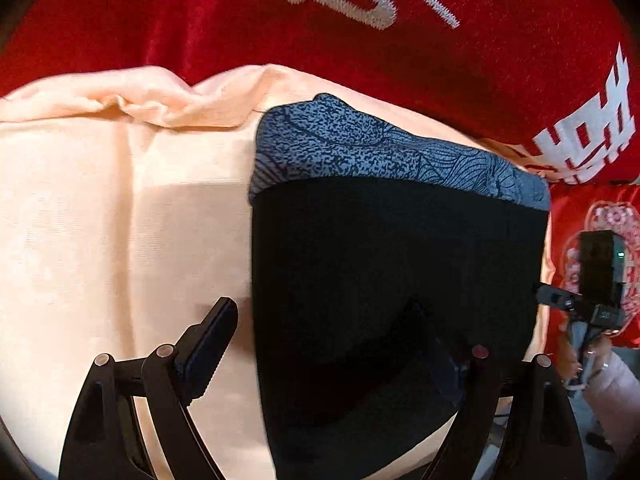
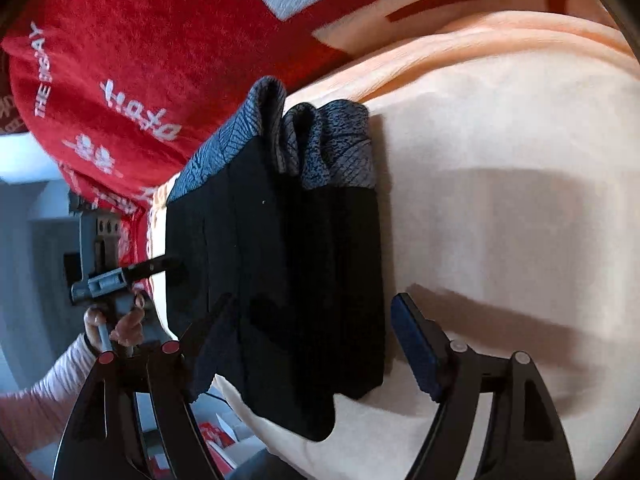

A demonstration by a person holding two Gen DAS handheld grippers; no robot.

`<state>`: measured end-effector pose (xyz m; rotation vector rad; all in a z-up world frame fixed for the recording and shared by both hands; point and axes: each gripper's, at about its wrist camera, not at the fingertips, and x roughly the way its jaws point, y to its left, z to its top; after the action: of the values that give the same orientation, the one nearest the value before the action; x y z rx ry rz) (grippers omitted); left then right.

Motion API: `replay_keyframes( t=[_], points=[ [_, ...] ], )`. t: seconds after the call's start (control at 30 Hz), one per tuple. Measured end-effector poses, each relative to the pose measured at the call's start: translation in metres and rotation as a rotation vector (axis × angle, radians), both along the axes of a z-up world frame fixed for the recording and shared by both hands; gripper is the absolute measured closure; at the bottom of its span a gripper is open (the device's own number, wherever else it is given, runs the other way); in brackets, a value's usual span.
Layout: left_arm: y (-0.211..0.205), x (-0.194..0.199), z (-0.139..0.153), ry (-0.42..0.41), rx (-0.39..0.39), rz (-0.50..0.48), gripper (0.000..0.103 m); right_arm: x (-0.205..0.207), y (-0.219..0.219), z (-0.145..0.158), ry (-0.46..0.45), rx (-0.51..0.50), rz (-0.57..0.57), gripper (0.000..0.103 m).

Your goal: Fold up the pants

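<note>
The black pants (image 1: 392, 280) with a grey patterned waistband (image 1: 360, 148) lie folded in a compact stack on a peach cloth (image 1: 120, 220). My left gripper (image 1: 324, 320) is open, one finger over the peach cloth, the other over the black fabric. In the right wrist view the pants (image 2: 288, 272) show several stacked layers with the waistband (image 2: 312, 140) at the far end. My right gripper (image 2: 316, 320) is open and straddles the near end of the stack. The left gripper (image 2: 160, 266) shows there at the stack's left edge. The right gripper's body (image 1: 596, 280) shows in the left wrist view.
A red blanket with white lettering (image 1: 360, 20) lies beyond the peach cloth, also in the right wrist view (image 2: 140, 60). The peach cloth (image 2: 500, 200) spreads wide to the right of the pants. A hand (image 2: 120, 324) holds the left gripper near the surface's edge.
</note>
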<state>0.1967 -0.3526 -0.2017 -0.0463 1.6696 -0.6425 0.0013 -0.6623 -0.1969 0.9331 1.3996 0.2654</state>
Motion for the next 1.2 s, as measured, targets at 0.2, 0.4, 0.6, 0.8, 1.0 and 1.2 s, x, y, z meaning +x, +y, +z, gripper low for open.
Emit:
replay_keyframes(
  t=[0.2,0.4,0.6,0.8,1.0,1.2],
  points=[
    [-0.011,-0.021,-0.017,0.03,-0.049,0.013,0.001,0.014,0.003,-0.016,-0.024,0.078,0.014,0.022],
    [-0.018,-0.027,-0.02,0.032,-0.051,0.038,0.001,0.026,0.006,-0.025,-0.007,0.112,-0.003,0.023],
    [-0.013,-0.036,-0.001,-0.019,-0.061,0.076,0.022,0.028,0.01,-0.015,-0.009,0.099,-0.014,0.049],
    [-0.025,-0.052,0.027,-0.087,-0.038,0.076,0.035,0.028,0.021,0.013,-0.055,0.087,0.003,0.06],
    [-0.01,-0.073,0.061,-0.093,-0.057,0.036,0.035,0.009,0.035,0.046,-0.066,0.091,-0.001,0.06],
    [0.021,-0.1,0.082,-0.078,-0.077,0.015,0.035,-0.03,0.064,0.068,-0.061,0.079,-0.033,0.06]
  ],
)
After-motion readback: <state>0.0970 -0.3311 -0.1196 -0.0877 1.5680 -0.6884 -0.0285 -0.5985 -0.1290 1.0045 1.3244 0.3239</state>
